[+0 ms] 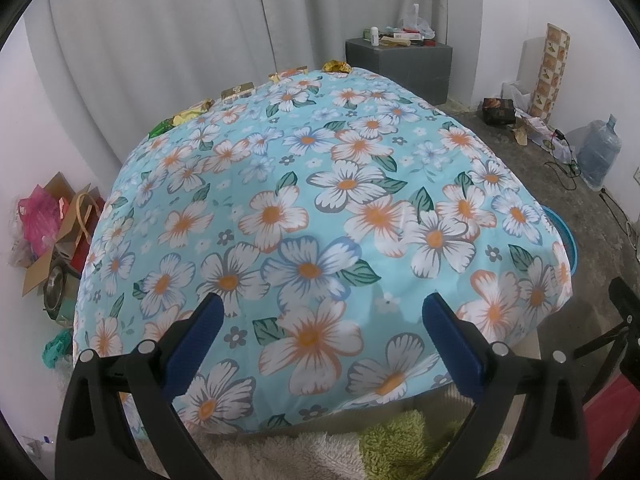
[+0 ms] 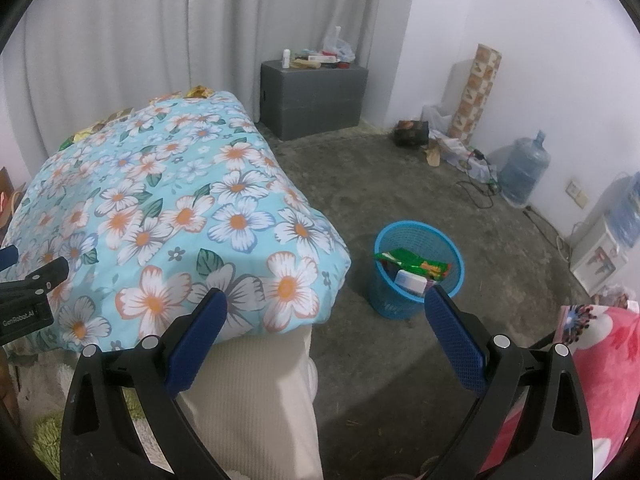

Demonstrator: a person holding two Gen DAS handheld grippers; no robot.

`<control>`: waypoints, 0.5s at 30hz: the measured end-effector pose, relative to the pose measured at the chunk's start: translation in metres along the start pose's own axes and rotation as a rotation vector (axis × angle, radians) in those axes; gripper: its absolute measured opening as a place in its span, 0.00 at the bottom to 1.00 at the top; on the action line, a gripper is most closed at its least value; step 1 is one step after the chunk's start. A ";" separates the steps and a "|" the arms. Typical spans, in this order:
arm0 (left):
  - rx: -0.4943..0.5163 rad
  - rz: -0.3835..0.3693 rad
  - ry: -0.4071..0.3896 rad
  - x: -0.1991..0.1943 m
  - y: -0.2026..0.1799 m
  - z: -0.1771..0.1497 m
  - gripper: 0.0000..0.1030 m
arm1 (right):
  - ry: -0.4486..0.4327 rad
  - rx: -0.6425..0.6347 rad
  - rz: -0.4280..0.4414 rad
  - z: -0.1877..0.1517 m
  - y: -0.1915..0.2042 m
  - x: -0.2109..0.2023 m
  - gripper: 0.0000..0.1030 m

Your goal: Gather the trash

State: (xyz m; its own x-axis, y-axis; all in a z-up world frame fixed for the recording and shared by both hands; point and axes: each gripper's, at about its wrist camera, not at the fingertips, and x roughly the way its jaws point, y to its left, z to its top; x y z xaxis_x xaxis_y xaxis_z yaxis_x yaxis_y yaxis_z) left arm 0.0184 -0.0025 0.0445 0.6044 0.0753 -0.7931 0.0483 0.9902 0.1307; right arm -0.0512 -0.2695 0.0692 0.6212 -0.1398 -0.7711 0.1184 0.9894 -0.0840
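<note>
Both empty with jaws apart, the left hand-held gripper (image 1: 320, 320) and right hand-held gripper (image 2: 326, 316) hover over the floral bedspread (image 1: 320, 208), wrappers (image 1: 336, 66) waiting along its far edge, a reach likely next toward the part-filled blue wastebasket (image 2: 416, 276) on the floor at right.

My left tongs (image 1: 320, 312) hang over the desk's near edge (image 1: 360, 208); wrappers (image 1: 338, 66) lie along its far edge. Beyond my right tongs (image 2: 326, 308), a trash basket (image 2: 418, 270) stands on the floor (image 2: 380, 184), holding packets (image 2: 412, 264).
</note>
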 end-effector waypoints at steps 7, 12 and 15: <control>0.000 0.000 0.003 0.001 0.002 -0.001 0.95 | 0.000 0.000 0.002 0.000 0.001 0.000 0.92; 0.001 0.000 0.001 0.001 0.002 -0.001 0.95 | 0.000 0.001 0.000 0.000 0.001 0.000 0.92; 0.003 0.000 0.002 0.001 0.002 -0.001 0.95 | -0.001 0.001 0.001 0.000 0.001 0.000 0.92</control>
State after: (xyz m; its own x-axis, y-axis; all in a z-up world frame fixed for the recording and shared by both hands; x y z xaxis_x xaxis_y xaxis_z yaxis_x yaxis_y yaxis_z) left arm 0.0184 -0.0003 0.0437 0.6029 0.0754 -0.7943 0.0505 0.9899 0.1323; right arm -0.0516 -0.2686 0.0690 0.6221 -0.1386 -0.7706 0.1185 0.9895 -0.0823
